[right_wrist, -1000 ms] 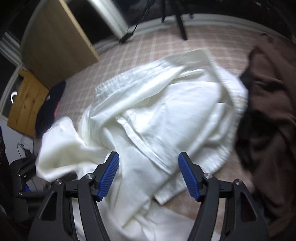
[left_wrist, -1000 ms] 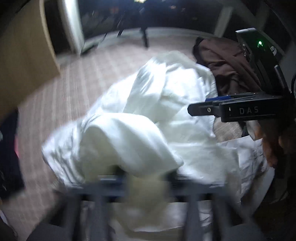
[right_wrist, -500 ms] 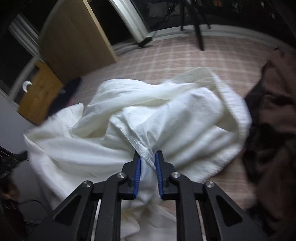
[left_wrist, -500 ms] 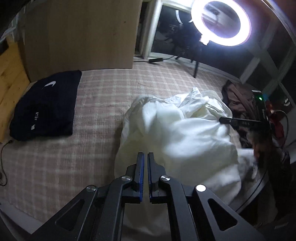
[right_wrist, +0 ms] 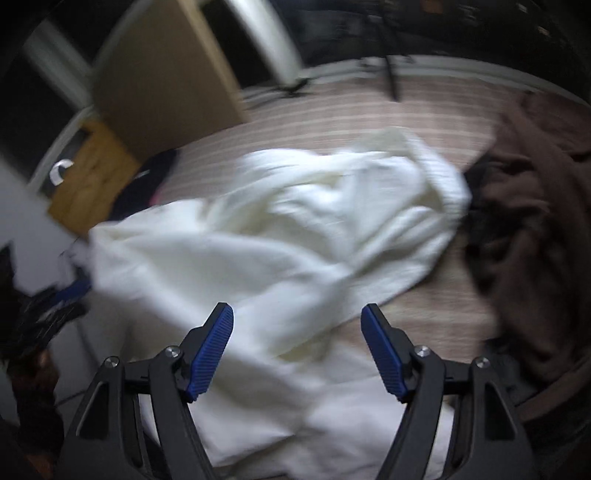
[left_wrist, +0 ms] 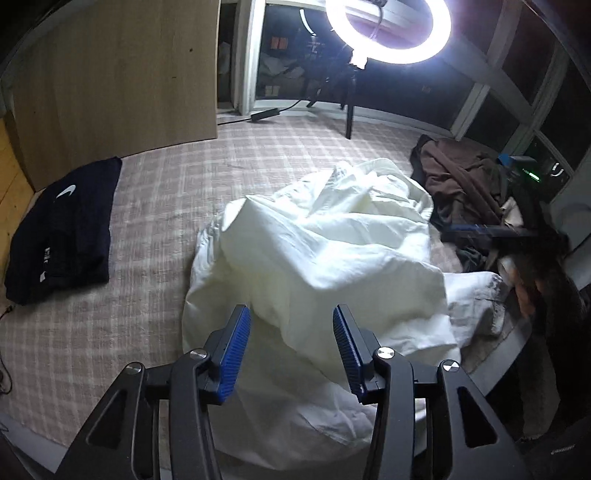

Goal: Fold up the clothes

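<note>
Both tongs above the white garment [left_wrist: 332,258], neither pinching it. Left gripper [left_wrist: 291,347]: jaws opening, blue pads [left_wrist: 234,349] spread, cloth lies below and between them but no pad presses on it. Right gripper [right_wrist: 297,349]: jaws also opening, spread wider, pads clear of the fabric; that view is motion-blurred.

White garment sits crumpled in a loose heap on the plaid bedspread [left_wrist: 166,192], roughly mid-bed, near edge hanging over the side toward the tongs. Not folded, no flat panel visible.

Brown garment [left_wrist: 461,184] bunched on the far right of the bed, touching or just beside the white heap's right edge; can't tell which. Dark folded garment [left_wrist: 62,229] with a white logo lies flat at the left, well apart from the heap.

Ring light [left_wrist: 388,29] on behind the bed, wooden panel [left_wrist: 110,74] at the left. From the left camera the right gripper shows as a blurred dark bar at the right edge, over the brown pile.
</note>
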The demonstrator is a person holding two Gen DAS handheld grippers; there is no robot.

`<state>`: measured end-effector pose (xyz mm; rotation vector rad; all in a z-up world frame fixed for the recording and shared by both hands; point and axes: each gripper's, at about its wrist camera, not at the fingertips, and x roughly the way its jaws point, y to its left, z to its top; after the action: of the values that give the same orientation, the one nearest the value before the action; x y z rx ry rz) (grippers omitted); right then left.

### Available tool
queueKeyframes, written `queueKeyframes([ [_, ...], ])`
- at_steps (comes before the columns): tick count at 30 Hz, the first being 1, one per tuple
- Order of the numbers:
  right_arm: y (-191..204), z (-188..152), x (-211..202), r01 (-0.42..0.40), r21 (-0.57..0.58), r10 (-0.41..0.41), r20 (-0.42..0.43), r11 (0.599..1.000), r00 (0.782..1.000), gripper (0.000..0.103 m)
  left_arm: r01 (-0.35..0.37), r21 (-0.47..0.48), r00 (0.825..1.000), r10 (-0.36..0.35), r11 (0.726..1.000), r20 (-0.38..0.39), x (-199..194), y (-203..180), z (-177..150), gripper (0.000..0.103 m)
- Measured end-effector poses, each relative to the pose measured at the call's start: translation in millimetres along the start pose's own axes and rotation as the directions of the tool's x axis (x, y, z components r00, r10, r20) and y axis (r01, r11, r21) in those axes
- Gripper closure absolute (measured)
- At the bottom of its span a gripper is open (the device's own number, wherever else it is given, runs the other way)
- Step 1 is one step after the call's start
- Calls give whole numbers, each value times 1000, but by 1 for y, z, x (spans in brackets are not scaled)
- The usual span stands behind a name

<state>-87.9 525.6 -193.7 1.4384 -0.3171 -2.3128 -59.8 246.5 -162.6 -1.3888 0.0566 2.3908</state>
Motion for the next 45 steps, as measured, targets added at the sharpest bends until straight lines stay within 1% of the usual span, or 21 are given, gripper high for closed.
queueKeyframes([
  [5, 76, -5, 23, -20, -268, 21, -1, 963, 1000, 32, -54, -56, 999, 54, 997, -6, -4, 27, 0, 58],
  [10, 118, 12, 58, -29, -406, 41, 20, 914, 999, 34, -107, -151, 994, 109, 983, 3, -19, 63, -7, 58],
  [11, 120, 15, 65, -53, -411, 58, -1, 910, 998, 66, -115, -160, 993, 117, 980, 3, -22, 69, -10, 58],
  [12, 120, 17, 69, -90, -405, 81, -40, 910, 996, 87, -122, -167, 992, 124, 978, 2, -24, 74, -12, 58],
  [13, 114, 19, 67, -109, -383, 94, -55, 917, 994, 101, -130, -173, 991, 132, 976, 0, -27, 79, -14, 58],
  [14, 106, 20, 61, -116, -356, 103, -56, 927, 993, 101, -133, -174, 991, 135, 976, -2, -28, 82, -16, 58],
  [16, 78, 20, 39, -94, -299, 91, -24, 950, 996, 101, -134, -172, 991, 135, 976, -7, -28, 86, -20, 58],
  [18, 25, 15, 5, -53, -185, 60, 30, 981, 998, 101, -125, -169, 992, 124, 978, -17, -24, 88, -23, 58],
  [20, -25, 5, -23, 53, -73, -48, 69, 996, 996, 101, -101, -160, 995, 97, 982, -31, -15, 87, -24, 58],
  [24, -102, -25, -62, 316, 121, -323, 39, 941, 946, 100, -46, -115, 997, 38, 992, -70, 11, 75, -20, 58],
  [25, -110, -29, -67, 366, 147, -372, 13, 919, 928, 98, -31, -102, 996, 22, 994, -81, 18, 70, -18, 58],
  [26, -112, -31, -71, 376, 171, -383, 2, 910, 924, 91, -14, -90, 996, 5, 996, -93, 26, 64, -16, 58],
  [27, -114, -33, -75, 367, 196, -374, 3, 909, 927, 85, 3, -78, 995, -12, 997, -104, 33, 58, -14, 58],
  [29, -107, -33, -80, 291, 196, -302, 32, 937, 953, 47, 26, -48, 993, -32, 999, -115, 44, 47, -9, 56],
  [30, -99, -31, -78, 246, 171, -257, 42, 954, 966, 37, 34, -29, 992, -37, 999, -121, 50, 41, -7, 53],
  [36, -48, -2, -31, 162, -46, -161, 9, 986, 987, 34, 22, 33, 988, -17, 999, -155, 94, 30, 8, 56],
  [39, -32, 10, 2, 126, -115, -131, -39, 985, 991, 34, 50, -12, 981, -51, 999, -186, 110, 39, 13, 94],
  [41, -32, 16, 17, 109, -145, -117, -44, 983, 992, 35, 76, -54, 977, -85, 996, -196, 115, 47, 16, 95],
  [42, -35, 19, 21, 99, -140, -106, -44, 985, 993, 40, 80, -64, 978, -91, 995, -188, 113, 50, 19, 96],
  [44, -47, 26, 26, 64, -80, -68, -42, 995, 997, 90, 84, -73, 982, -95, 994, -160, 103, 56, 24, 98],
  [45, -54, 29, 26, 47, -44, -49, -40, 998, 998, 92, 91, -76, 984, -102, 993, -144, 97, 58, 27, 98],
])
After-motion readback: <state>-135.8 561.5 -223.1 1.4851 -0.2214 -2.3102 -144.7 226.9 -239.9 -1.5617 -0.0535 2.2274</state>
